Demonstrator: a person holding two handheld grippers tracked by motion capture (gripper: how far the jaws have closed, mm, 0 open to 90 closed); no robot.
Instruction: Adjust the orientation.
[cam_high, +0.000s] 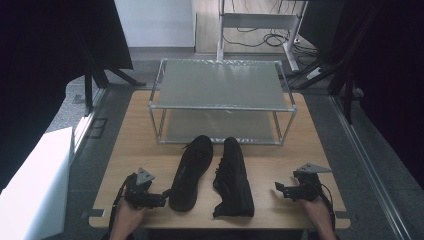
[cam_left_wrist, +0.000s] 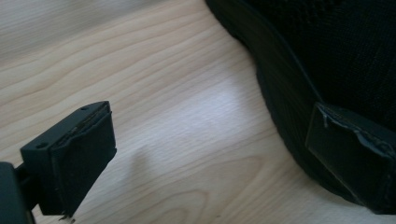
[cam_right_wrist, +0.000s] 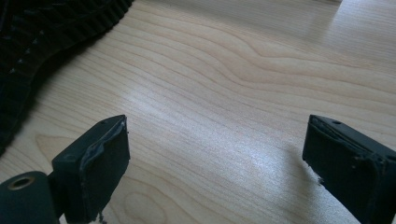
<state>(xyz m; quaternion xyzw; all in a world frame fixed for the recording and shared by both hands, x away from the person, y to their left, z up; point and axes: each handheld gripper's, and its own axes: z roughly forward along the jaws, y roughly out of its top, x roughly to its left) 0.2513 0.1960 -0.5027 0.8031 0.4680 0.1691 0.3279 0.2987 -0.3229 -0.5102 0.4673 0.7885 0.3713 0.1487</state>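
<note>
With both jaws spread and empty, I could shove the left shoe (cam_high: 191, 172) sideways, since my left gripper (cam_high: 161, 199) already touches its heel; right gripper (cam_high: 280, 190) sits clear.

The desk (cam_high: 150, 150) is pale wood with a wavy, darker-lined grain, and on it lie two all-black shoes, the left shoe (cam_high: 191, 172) plain and matte, the right shoe (cam_high: 234, 177) with a black ridged sole edge. The rack (cam_high: 222, 85) has silver-grey tubes and dull grey shelves. The left gripper (cam_high: 162, 197) and right gripper (cam_high: 280, 189) are black, each topped by a grey plate.
</note>
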